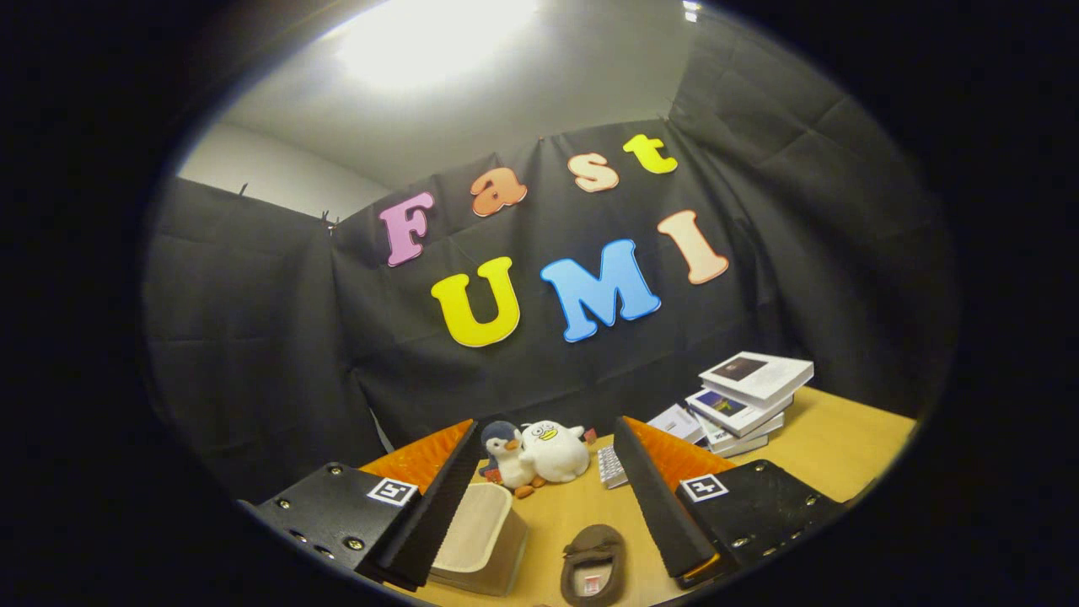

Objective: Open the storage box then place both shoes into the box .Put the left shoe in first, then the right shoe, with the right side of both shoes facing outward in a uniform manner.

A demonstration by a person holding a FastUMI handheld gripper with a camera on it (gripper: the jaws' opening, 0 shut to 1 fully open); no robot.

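Wooden table [834,447]: hand-held gripper [548,497] open above shoe [593,565].

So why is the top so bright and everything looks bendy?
In the gripper view, a ceiling light glares white; the fisheye lens bends the table edge and the books; the shoe, between the open jaws of the gripper, lies dimmer.

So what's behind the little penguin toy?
A white duck plush sits right behind the penguin, touching it, with the black cloth wall beyond. The open gripper holds nothing. The duck's near side is covered.
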